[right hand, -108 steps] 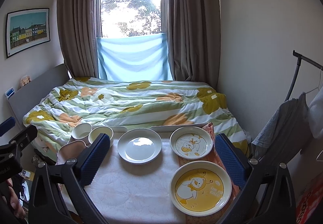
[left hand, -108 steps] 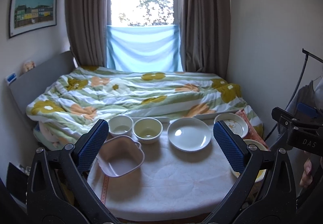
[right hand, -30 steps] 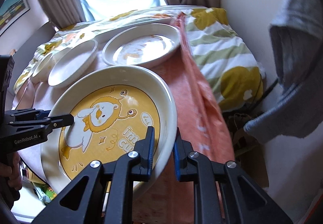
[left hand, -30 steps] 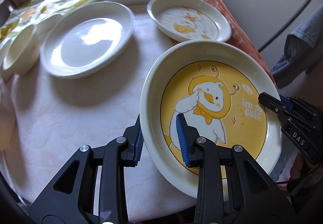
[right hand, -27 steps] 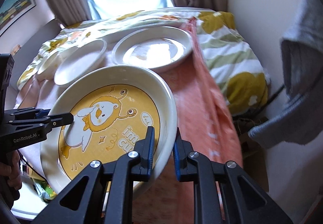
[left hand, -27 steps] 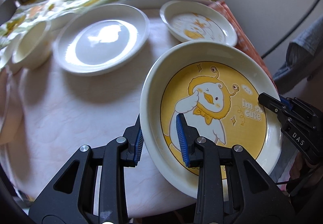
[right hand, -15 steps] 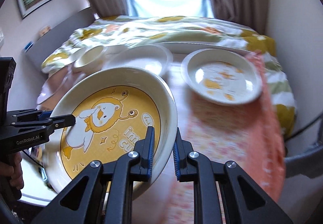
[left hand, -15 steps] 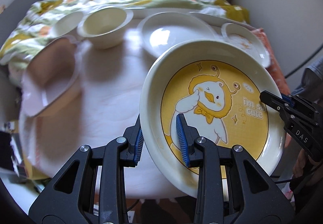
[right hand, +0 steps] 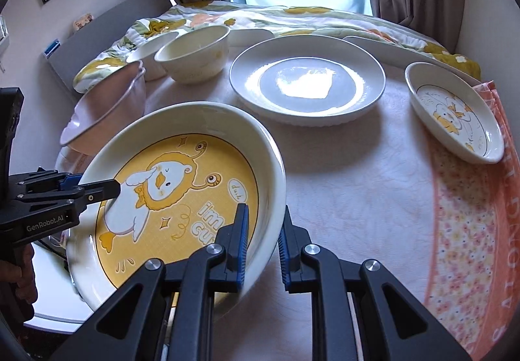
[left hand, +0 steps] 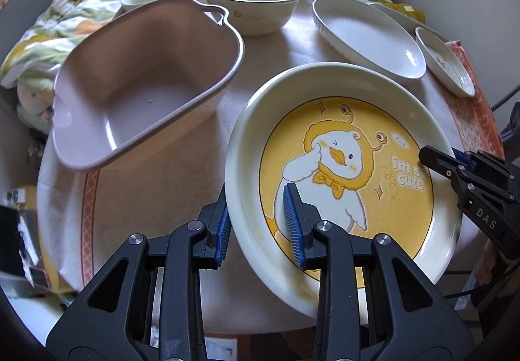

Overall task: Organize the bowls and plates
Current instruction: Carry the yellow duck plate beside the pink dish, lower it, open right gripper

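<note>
both my left hand-held gripper (left hand: 258, 224) and right hand-held gripper (right hand: 262, 242) pinch the duck plate (left hand: 341, 172); keep it level, go slow.

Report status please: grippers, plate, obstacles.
Left gripper and right gripper both shut on yellow duck plate, held tilted above table. Pink basin close at its left.

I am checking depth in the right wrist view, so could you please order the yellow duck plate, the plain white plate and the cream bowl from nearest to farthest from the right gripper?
1. Yellow duck plate: its rim sits between the jaws of the right gripper, left of centre.
2. Plain white plate: on the table straight ahead.
3. Cream bowl: far left, near the bed.
</note>
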A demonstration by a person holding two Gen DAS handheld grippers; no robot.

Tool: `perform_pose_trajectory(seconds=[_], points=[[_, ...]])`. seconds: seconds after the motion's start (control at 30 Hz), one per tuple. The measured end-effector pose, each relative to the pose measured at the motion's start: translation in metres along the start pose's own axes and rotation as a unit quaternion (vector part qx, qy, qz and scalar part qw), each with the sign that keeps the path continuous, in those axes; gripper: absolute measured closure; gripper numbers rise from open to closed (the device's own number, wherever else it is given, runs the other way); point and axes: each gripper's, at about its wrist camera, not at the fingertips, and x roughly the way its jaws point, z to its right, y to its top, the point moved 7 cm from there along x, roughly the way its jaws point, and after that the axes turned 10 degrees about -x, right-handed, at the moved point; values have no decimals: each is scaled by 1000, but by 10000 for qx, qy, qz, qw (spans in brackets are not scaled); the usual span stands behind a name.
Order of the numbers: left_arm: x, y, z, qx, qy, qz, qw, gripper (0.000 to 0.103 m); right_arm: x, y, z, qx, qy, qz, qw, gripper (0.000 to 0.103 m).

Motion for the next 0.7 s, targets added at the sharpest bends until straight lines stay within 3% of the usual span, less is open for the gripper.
perform_pose_trajectory(seconds=[0.5, 0.7], points=[[5, -2, -5, 215, -134, 16, 9997, 75, 5, -7, -1, 324, -241, -70, 9992, 87], [-1, 1, -15, 106, 224, 140, 9996, 75, 2, -10, 6, 667, -127, -66, 9977, 87]])
